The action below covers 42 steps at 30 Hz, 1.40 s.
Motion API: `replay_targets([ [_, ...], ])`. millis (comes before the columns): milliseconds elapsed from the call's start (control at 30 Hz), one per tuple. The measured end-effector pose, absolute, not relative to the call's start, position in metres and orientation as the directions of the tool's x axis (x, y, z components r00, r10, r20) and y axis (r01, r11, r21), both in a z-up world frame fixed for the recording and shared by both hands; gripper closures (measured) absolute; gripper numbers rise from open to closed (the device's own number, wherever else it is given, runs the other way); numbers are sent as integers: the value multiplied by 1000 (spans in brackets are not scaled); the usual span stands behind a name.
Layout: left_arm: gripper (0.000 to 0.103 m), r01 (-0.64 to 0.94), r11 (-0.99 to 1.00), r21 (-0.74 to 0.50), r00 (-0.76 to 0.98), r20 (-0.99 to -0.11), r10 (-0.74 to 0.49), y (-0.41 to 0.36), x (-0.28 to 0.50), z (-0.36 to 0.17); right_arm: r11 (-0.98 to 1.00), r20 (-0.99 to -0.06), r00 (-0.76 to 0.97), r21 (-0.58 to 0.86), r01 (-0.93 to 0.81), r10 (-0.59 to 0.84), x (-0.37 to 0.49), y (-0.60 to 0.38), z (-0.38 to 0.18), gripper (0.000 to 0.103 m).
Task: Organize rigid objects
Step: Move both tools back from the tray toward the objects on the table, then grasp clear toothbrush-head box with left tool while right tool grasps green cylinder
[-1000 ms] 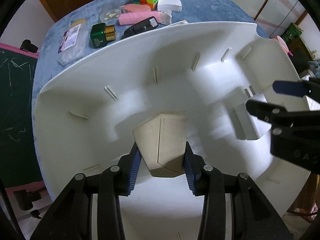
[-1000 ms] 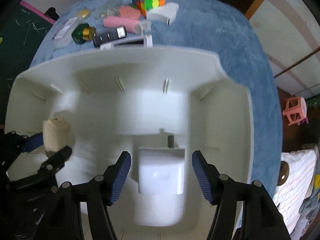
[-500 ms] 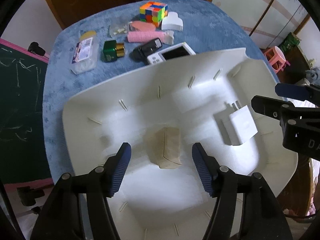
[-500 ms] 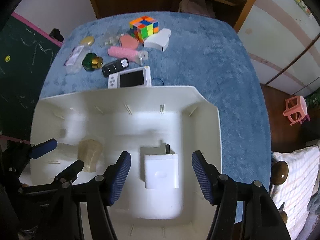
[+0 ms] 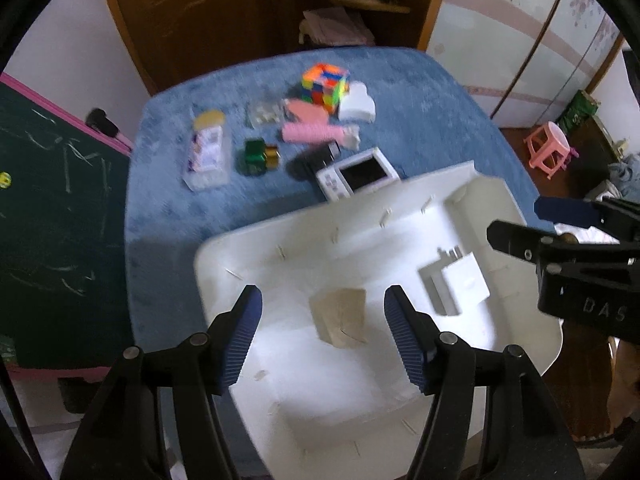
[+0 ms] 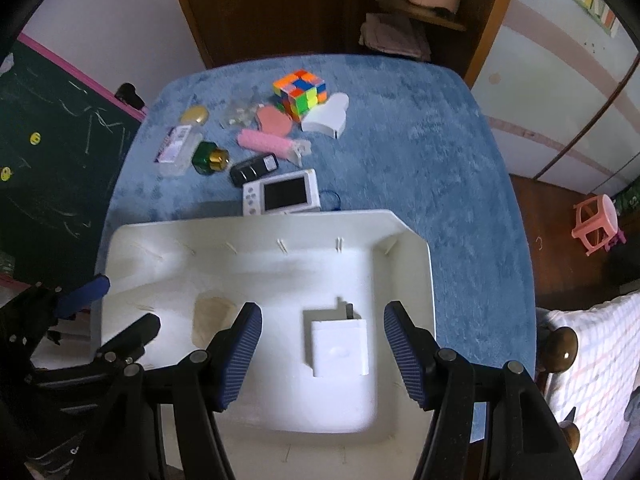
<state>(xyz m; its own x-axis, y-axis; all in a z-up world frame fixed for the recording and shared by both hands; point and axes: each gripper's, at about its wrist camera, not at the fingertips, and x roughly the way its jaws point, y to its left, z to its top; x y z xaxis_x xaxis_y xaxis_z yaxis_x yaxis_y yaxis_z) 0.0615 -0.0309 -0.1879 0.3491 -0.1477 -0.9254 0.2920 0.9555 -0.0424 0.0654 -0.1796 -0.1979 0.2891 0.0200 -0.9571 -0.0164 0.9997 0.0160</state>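
Both grippers hovering empty over white bin (image 6: 416, 264), jaws wide.
Left gripper (image 5: 323, 338) is sitting above beige block (image 5: 340, 316), right gripper (image 6: 322, 354) above white charger (image 6: 340, 346), prongs pointing away. Next pick likely white handheld console (image 6: 282, 197), lying just beyond bin rim, long axis crosswise, about equally near both.

A blue-carpeted table (image 6: 440, 152) stands before a dark wooden cabinet (image 6: 280, 4); a chalkboard (image 6: 52, 128) flanks it, a pink stool (image 6: 596, 218) opposite.

Left tool (image 5: 323, 334) and right tool (image 6: 323, 350) both gape wide, seemingly holding nothing.
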Motion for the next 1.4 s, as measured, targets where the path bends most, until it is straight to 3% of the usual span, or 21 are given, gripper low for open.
replay_targets([
  [967, 31, 109, 994, -30, 583, -808, -88, 23, 154, -79, 986, -875, 462, 89, -143, 146, 135, -135, -95, 38],
  [1200, 30, 53, 999, 0, 561, -828, -29, 37, 203, -99, 978, -883, 426, 148, -147, 198, 183, -120, -108, 38],
  [1400, 29, 6, 1000, 26, 481, -876, 20, 53, 255, -153, 966, -901, 348, 239, -101, 259, 226, -111, -152, 38],
])
